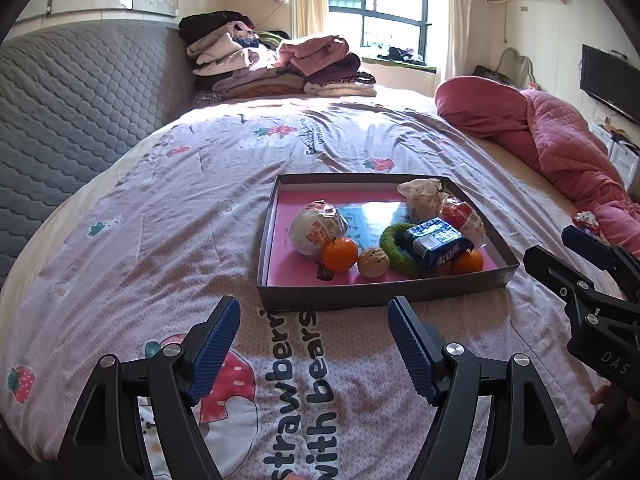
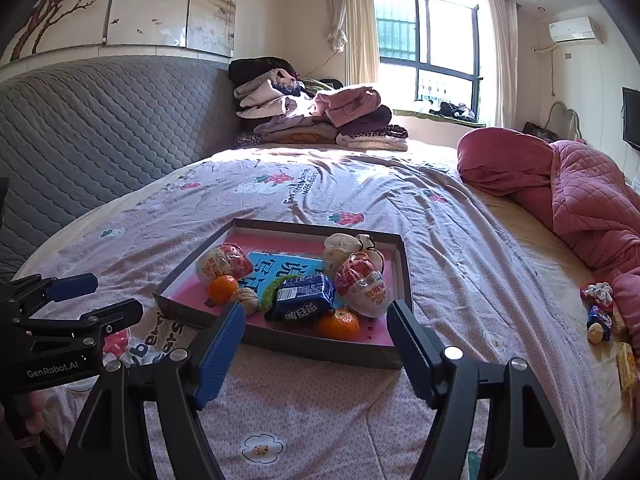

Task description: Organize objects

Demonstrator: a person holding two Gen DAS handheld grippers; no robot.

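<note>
At the bottom of each wrist view, the left gripper (image 1: 314,312) and right gripper (image 2: 316,316) hang spread wide and empty over the bedspread (image 1: 160,208). Just beyond them, mid-frame, the shallow box (image 1: 384,296) holds two oranges (image 1: 340,254), a blue snack packet (image 1: 436,244), a green ring (image 1: 390,240) and wrapped buns (image 1: 316,228). Far right in the right view, a few small items (image 2: 600,316) lie beside the pink quilt (image 2: 592,200).

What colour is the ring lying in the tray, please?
Green ring; clearest in the left wrist view.
</note>
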